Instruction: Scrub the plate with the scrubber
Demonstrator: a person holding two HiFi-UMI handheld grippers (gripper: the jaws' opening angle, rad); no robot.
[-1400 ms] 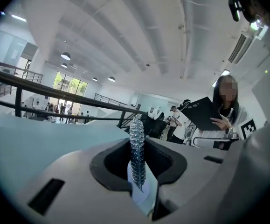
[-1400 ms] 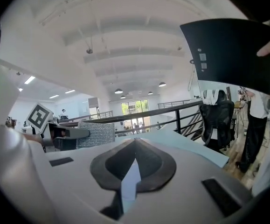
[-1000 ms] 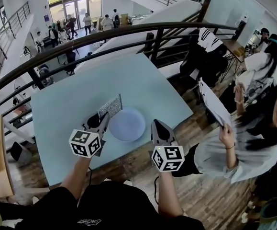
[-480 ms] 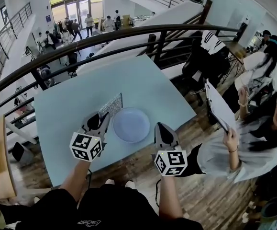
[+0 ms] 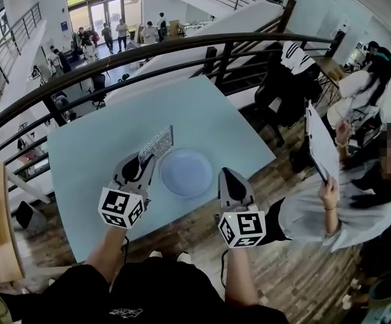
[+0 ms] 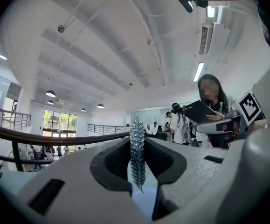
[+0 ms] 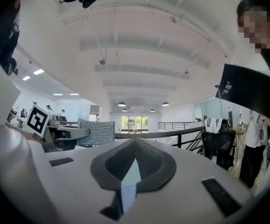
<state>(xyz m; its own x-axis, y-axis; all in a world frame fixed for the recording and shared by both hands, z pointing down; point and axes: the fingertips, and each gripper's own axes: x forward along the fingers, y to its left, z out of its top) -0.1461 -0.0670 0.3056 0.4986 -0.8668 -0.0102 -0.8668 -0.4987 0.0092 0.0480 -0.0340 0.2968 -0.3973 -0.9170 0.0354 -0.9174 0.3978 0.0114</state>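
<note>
While my left hand-held gripper clamps the silver scrubber just beside the plate, my right hand-held gripper is clenched on nothing at the plate's other side. I see the plate lying close to the near edge of the table.

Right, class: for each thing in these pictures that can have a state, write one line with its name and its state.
Left gripper: shut on the scrubber.
Right gripper: shut, with nothing between its jaws.
Scrubber: clamped in the left gripper, at the plate's far-left rim.
Plate: lying flat on the table, with nothing on it.
</note>
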